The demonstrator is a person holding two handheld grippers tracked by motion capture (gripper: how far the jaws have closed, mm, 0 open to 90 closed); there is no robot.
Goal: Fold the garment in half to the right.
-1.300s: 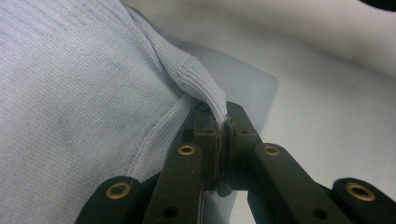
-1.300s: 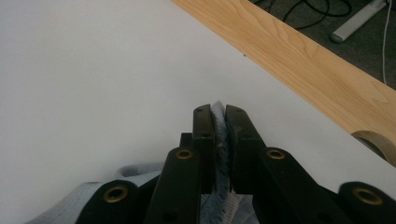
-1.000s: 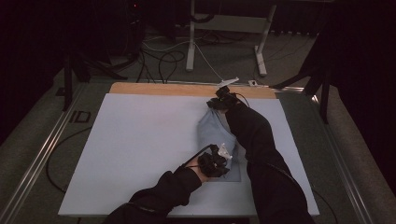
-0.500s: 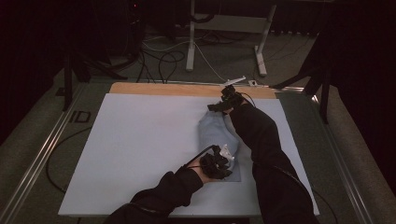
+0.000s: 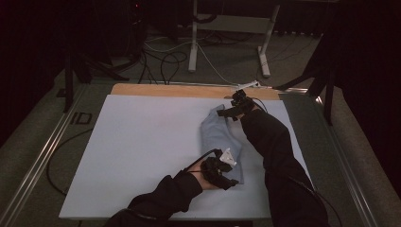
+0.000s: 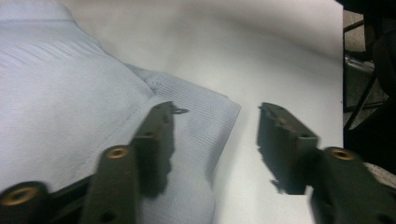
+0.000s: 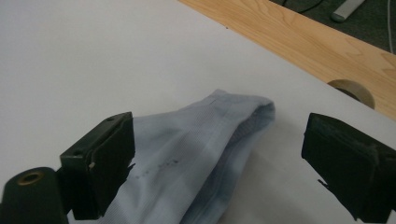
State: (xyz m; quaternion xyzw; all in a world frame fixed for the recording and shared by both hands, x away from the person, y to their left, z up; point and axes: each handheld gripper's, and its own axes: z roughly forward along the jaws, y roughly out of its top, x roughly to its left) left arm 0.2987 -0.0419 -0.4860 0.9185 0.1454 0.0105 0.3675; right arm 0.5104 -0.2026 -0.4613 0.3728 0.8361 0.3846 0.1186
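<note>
Spread across the centre of the high view: white table cover (image 5: 142, 156), wooden edge (image 5: 161, 90) showing along the top. Lying right of centre: folded pale blue cloth (image 5: 222, 142), running from upper middle down to lower middle. At its top end: right gripper (image 5: 235, 109), jaws wide apart, just opened, gripping nothing. At its bottom end: left gripper (image 5: 222, 172), jaws about half open, just opening, cloth corner beneath, unclamped.

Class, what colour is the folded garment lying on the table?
Pale blue; the garment shows best in the left gripper view.
</note>
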